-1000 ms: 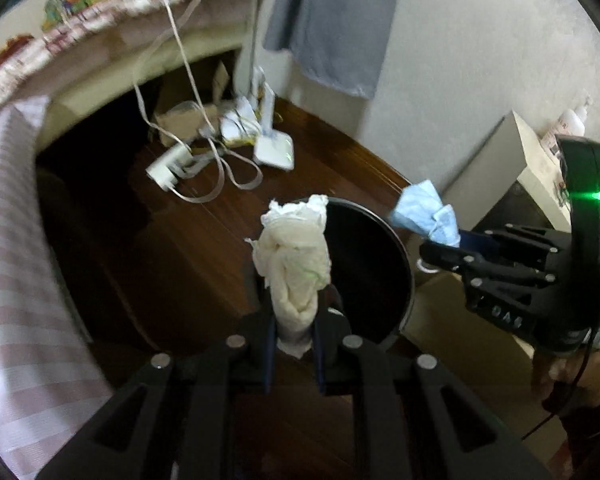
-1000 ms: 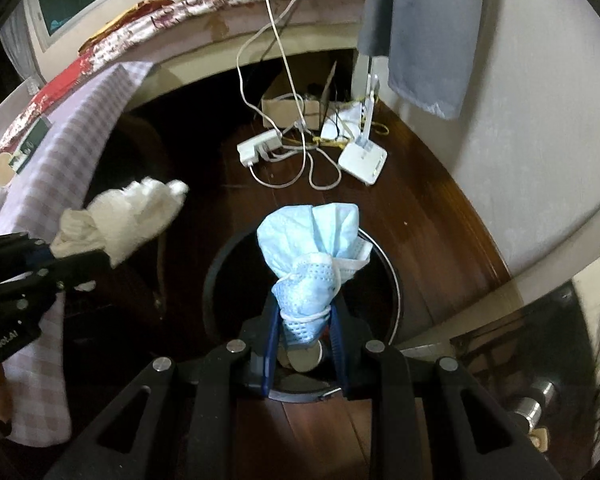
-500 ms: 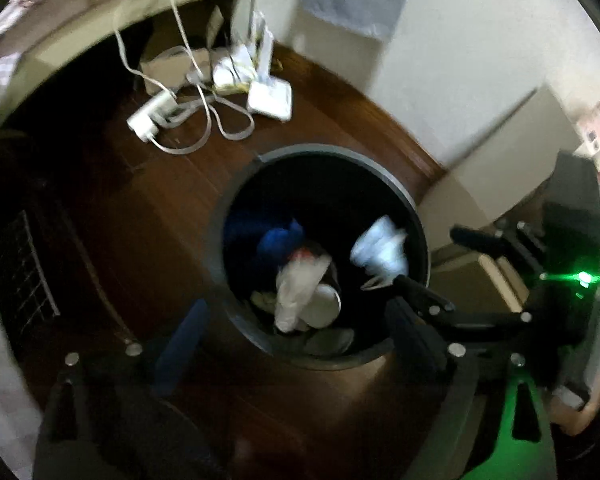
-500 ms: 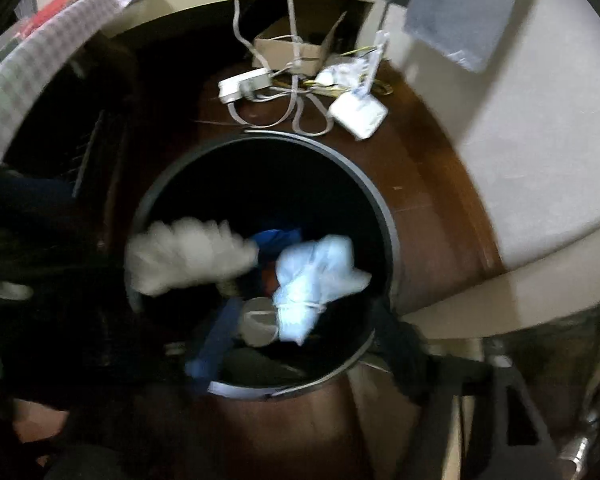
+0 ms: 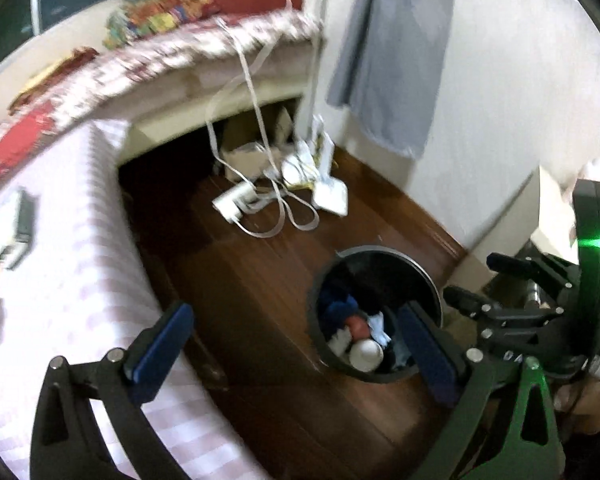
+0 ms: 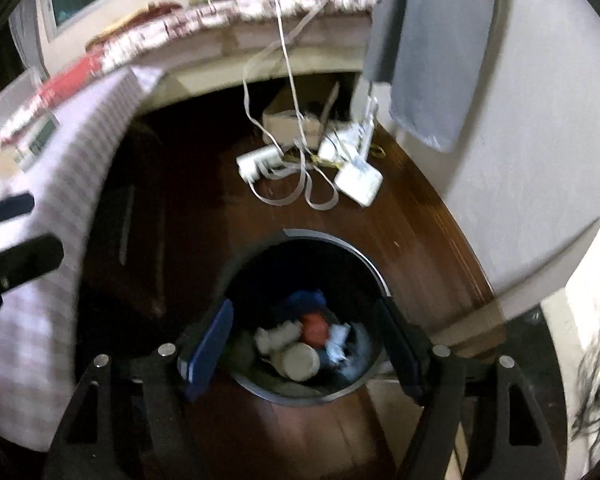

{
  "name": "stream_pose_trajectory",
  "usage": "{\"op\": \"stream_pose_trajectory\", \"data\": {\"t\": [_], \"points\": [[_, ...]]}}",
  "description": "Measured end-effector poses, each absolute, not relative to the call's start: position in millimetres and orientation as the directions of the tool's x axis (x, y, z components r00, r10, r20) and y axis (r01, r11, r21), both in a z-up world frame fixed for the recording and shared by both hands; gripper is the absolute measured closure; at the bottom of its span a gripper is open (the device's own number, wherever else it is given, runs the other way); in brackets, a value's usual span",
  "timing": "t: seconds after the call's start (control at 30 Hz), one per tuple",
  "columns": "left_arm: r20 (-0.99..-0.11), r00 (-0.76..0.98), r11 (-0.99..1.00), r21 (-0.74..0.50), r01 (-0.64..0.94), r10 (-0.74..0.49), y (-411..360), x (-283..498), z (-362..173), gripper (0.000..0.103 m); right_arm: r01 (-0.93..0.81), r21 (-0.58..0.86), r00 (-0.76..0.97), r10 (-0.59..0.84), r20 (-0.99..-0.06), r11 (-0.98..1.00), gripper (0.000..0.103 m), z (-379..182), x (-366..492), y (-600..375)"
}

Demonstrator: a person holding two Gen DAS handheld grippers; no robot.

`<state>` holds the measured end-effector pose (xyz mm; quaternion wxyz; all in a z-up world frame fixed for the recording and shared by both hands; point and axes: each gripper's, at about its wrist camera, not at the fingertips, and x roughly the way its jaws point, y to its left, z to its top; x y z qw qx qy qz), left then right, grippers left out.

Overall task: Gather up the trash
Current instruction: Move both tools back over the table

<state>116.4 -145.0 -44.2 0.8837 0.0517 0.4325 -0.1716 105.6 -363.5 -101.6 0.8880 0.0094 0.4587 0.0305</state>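
Trash bin (image 6: 364,264): round, dark, on glossy wood floor (image 5: 260,280) | crumpled white tissue (image 6: 278,336) and pale-blue face mask (image 6: 342,344), held a second ago, now lie inside among a cup lid | left gripper (image 5: 296,344) and right gripper (image 6: 304,350): jaws have just been opening, released, nothing between them | drop judged complete.

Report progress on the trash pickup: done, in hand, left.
Done: crumpled white tissue and pale blue face mask lie in the round black bin. In hand: nothing; left hand-held gripper and right hand-held gripper have just opened, empty. Left: no loose trash visible.
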Motion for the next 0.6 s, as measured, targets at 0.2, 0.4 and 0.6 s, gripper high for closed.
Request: {"op": "stream_pose_trajectory", "data": {"t": [0.2,0.4,0.6], "points": [[-0.749,0.643,0.975,-0.017,0.223,-0.16,-73,116,-24,0.0,-0.167,0.045,0.626,0.141,-0.767,0.985,0.027,-57,118,-302],[-0.734,0.678,0.997,0.014,0.071,-0.038,9,106,-20,0.0,-0.328,0.037,0.633,0.248,-0.733,0.944,0.027,-35,132,-214],[-0.694,0.719,0.996,-0.044,-0.081,0.028,95,78,-14,0.0,-0.472,0.024,0.601,0.341,-0.723,0.881,0.027,-18,140,-126]]}}
